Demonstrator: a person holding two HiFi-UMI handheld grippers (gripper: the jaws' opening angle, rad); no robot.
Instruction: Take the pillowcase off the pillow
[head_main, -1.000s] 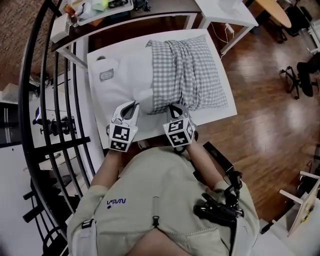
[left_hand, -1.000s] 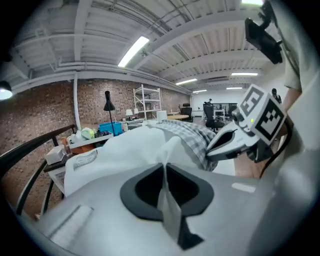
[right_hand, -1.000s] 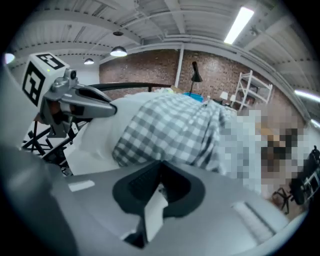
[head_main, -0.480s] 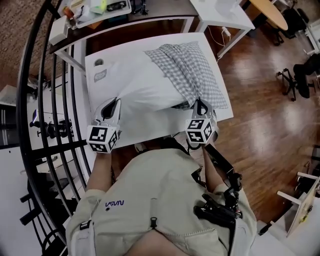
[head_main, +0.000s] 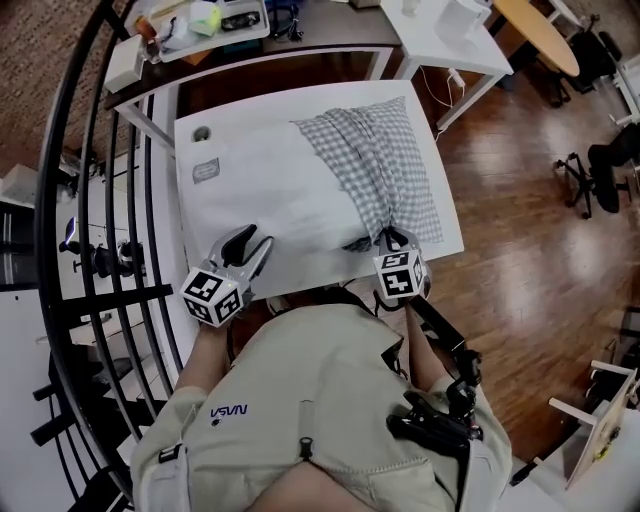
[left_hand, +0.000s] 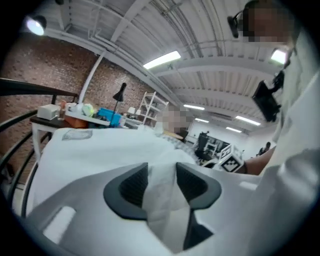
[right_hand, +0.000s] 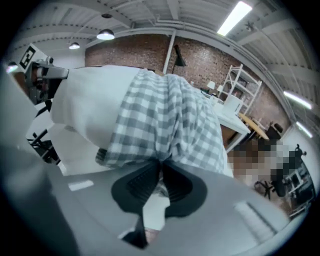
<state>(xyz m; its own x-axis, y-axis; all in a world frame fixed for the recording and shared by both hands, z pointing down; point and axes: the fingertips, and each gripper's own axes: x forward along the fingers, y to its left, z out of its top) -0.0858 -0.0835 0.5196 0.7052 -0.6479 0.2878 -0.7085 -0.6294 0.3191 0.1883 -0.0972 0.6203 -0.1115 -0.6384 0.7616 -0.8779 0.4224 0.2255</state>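
Head view: right gripper (head_main: 393, 236) is clamped tight on the gingham pillowcase (head_main: 372, 165), which is now dragged toward the near right corner of the table (head_main: 310, 268). More of the white pillow (head_main: 255, 185) is bare than a second ago. Left gripper (head_main: 250, 241) sits farther left than before. Its jaws have just opened and stand apart, with a pillow fold loose between them.

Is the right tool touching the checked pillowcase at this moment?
Touching. The right gripper view shows the right tool pinching the pillowcase at its gathered edge, though its jaws have just been opening slightly.
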